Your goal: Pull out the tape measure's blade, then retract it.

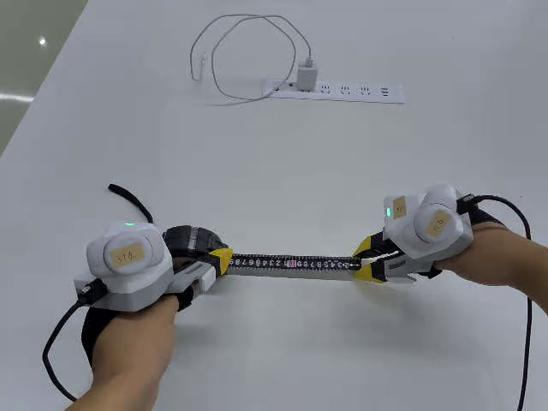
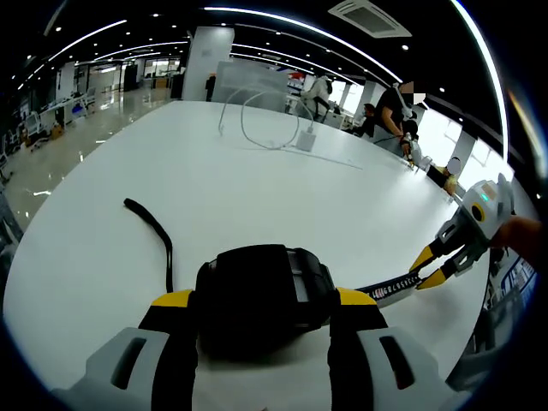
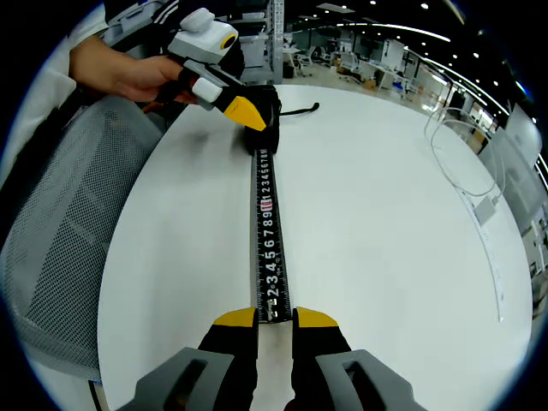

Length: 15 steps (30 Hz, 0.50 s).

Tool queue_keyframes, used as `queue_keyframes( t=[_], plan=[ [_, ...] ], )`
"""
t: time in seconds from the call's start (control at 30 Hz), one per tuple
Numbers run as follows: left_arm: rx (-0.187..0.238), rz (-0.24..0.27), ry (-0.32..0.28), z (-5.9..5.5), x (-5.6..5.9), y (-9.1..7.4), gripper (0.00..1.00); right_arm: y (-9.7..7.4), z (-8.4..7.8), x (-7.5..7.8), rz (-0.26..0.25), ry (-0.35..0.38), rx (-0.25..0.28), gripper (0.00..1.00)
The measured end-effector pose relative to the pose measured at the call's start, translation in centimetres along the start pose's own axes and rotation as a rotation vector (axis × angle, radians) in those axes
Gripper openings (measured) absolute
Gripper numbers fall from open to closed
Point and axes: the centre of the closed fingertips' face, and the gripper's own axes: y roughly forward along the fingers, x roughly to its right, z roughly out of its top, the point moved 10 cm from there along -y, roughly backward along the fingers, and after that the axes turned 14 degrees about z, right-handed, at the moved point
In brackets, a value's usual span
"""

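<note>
Tape measure case (image 2: 261,282) rigid, clamped across sides by left tongs (image 2: 264,304), near surface (image 1: 342,154) front edge. Blade (image 3: 267,223) thin, springy, likely kink-prone; right tongs (image 3: 276,318) pinch its tip, best hold.

Matt black plastic on tape measure case (image 2: 264,295); blade (image 3: 269,240) smooth, dark, printed; tabletop (image 1: 282,154) smooth white, faint sheen

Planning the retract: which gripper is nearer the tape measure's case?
Left. The left gripper is clamped on the case; the right gripper pinches the blade at its far end.
</note>
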Motion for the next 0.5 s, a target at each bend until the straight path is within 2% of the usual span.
queue_keyframes(
  t=[0.5],
  plan=[
    [0.002,-0.005,-0.006,0.0,0.0,-0.1,0.58,0.9,1.5,0.3,0.012,-0.013,0.023,0.10]
  ],
)
